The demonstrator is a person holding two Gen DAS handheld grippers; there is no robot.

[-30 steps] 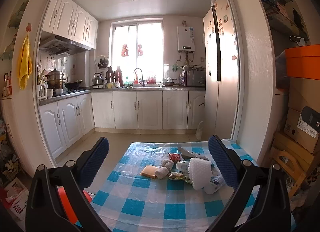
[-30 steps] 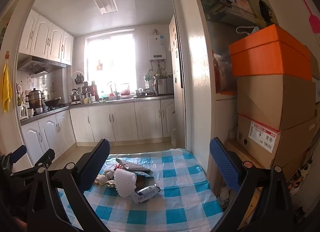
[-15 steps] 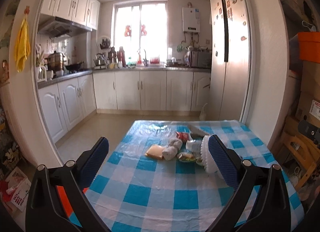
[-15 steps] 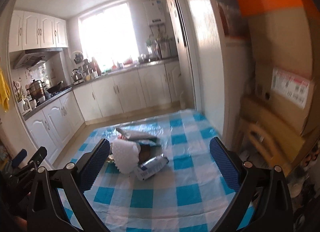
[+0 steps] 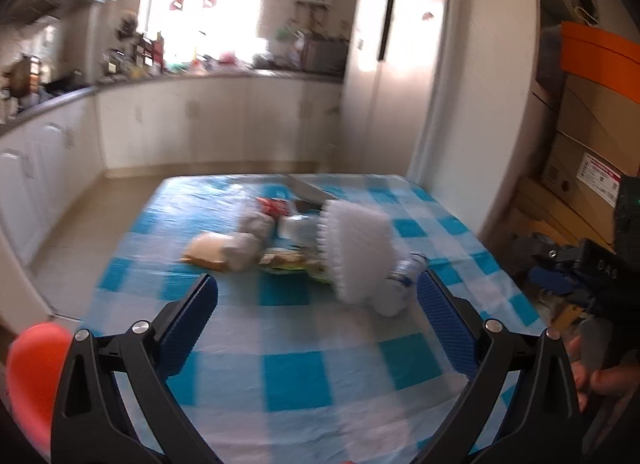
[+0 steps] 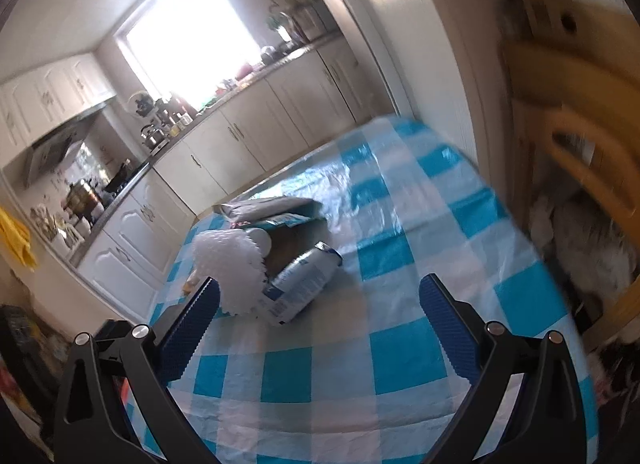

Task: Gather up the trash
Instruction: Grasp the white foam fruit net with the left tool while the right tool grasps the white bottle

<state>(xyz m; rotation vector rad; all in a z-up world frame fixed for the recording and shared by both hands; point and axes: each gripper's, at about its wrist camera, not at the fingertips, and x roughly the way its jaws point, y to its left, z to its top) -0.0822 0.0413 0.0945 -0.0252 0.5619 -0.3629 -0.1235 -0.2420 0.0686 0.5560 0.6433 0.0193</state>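
Note:
A pile of trash lies on a table with a blue-and-white checked cloth (image 5: 296, 376). In it are a white foam net sleeve (image 5: 356, 252) (image 6: 236, 264), a crushed white-and-blue can (image 5: 400, 284) (image 6: 304, 284), a tan wrapper (image 5: 208, 254), crumpled paper (image 5: 252, 236), a red packet (image 5: 272, 206) and a flat grey pouch (image 6: 264, 208). My left gripper (image 5: 316, 312) is open and empty, above the cloth just short of the pile. My right gripper (image 6: 320, 320) is open and empty, with the can and sleeve just beyond its fingertips.
White kitchen cabinets (image 5: 200, 120) and a counter stand beyond the table. A fridge (image 5: 388, 64) and wall corner are at the far right. Stacked cardboard boxes (image 5: 592, 136) and a wooden chair (image 6: 580, 168) stand right of the table. An orange object (image 5: 32, 376) is at the lower left.
Both grippers have moved forward and down toward the trash pile, which now looks larger. The right gripper view has tilted. Both stay open.

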